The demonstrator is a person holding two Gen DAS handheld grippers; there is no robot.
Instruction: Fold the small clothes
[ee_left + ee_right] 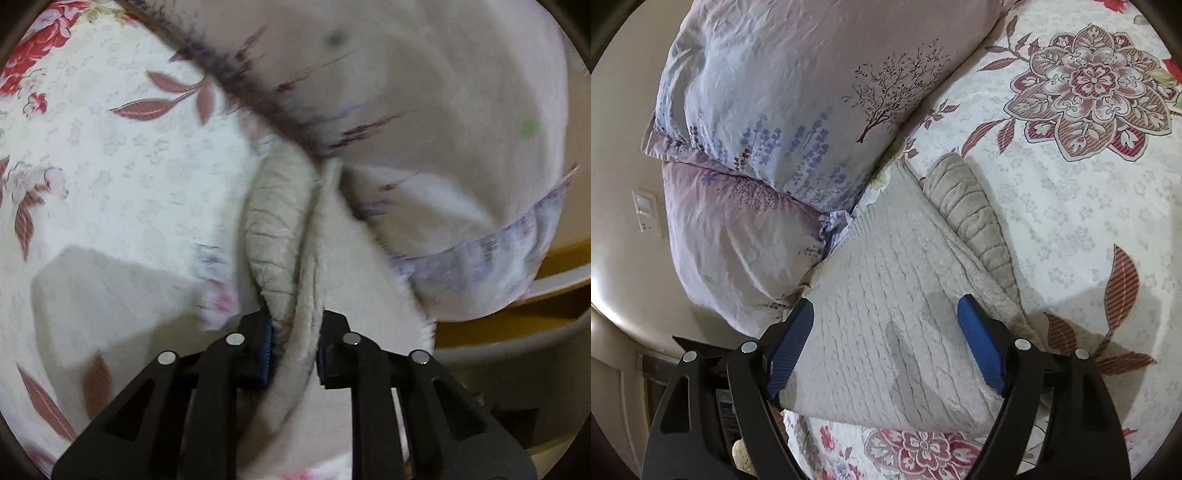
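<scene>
The left tool is clamped on a fold of the beige garment. The right tool hangs spread wide above the garment, which lies on the bed beside two pillows. No readable writing.

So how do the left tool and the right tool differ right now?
The left tool is closed on a bunched fold of the beige garment, lifting it off the floral bedspread; the right tool is wide open, gripping nothing. The left view is motion-blurred, while the right is sharp, looking down on the flat garment beside the pillows. Both have black fingers with blue pads.
</scene>
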